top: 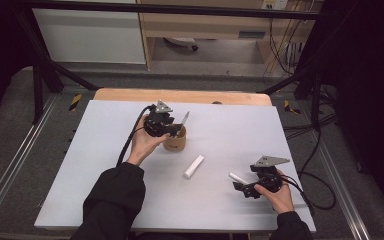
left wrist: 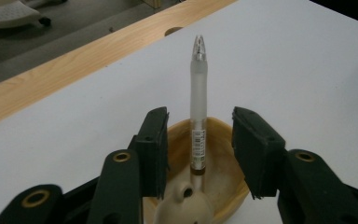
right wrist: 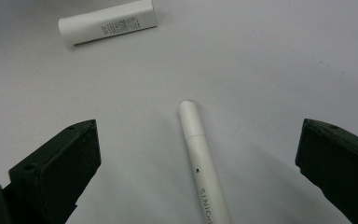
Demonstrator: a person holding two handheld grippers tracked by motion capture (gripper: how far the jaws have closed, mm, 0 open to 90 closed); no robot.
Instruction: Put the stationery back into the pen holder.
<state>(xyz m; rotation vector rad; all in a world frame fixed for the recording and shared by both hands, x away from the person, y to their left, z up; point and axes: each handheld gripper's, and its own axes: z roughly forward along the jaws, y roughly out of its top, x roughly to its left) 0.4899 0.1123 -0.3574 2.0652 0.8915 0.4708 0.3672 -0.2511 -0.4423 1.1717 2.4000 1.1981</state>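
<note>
Two grippers work over a white table (top: 105, 175): from above, the left gripper (top: 172, 131) hovers at a cup (top: 175, 142). Its own view shows jaws parted, a pen (left wrist: 198, 98) standing free in the cup (left wrist: 223, 135). The right gripper (right wrist: 198, 168), wide open, straddles a white pen (right wrist: 198, 149); closing on it seems next.
</note>
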